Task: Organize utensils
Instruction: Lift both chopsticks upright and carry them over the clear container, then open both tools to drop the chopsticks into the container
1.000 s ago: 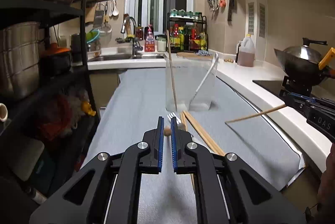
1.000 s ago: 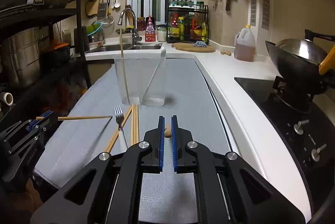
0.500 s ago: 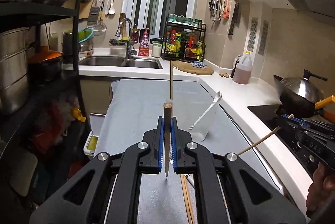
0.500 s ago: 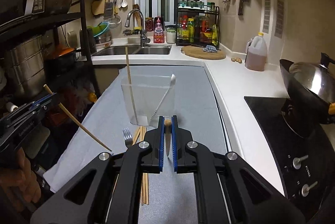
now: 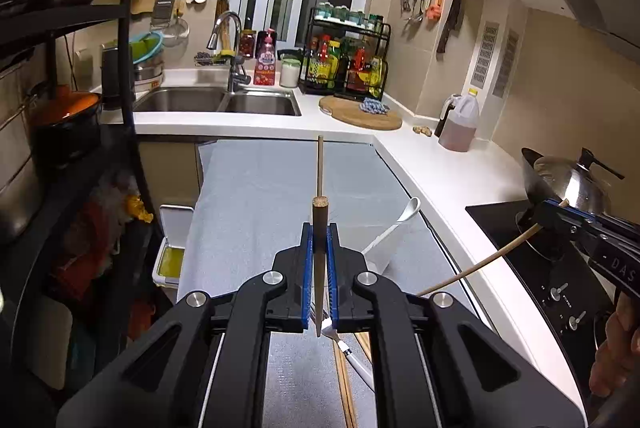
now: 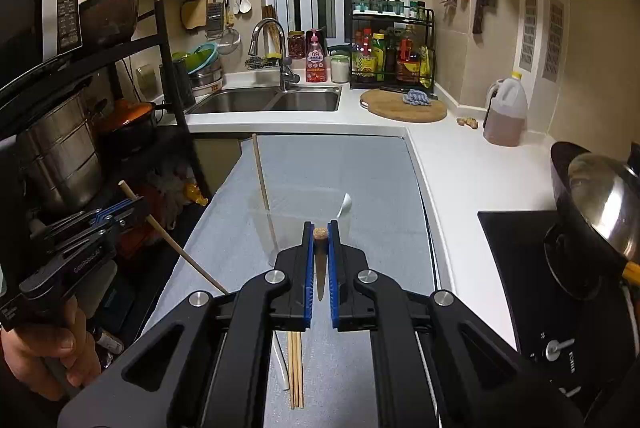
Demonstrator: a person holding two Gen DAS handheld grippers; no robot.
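Note:
My left gripper (image 5: 319,232) is shut on a wooden chopstick (image 5: 319,260), held raised above the grey mat (image 5: 256,196). My right gripper (image 6: 320,230) is shut on another chopstick (image 6: 320,252); it also shows in the left wrist view (image 5: 480,264). A clear holder (image 6: 292,224) on the mat holds one chopstick (image 6: 262,180) and a white spoon (image 6: 345,206). Loose chopsticks (image 6: 296,368) lie on the mat below the right gripper, and a fork (image 5: 340,342) lies below the left gripper.
A wok (image 6: 592,204) sits on the black stove (image 6: 532,268) at right. A sink (image 6: 272,102), a spice rack (image 6: 392,48) and a round cutting board (image 6: 404,106) are at the back. A black shelf with pots (image 6: 60,148) stands at left.
Both grippers have lifted higher with their chopsticks and tipped them from level to steeply slanted. The view now looks down on the holder from above.

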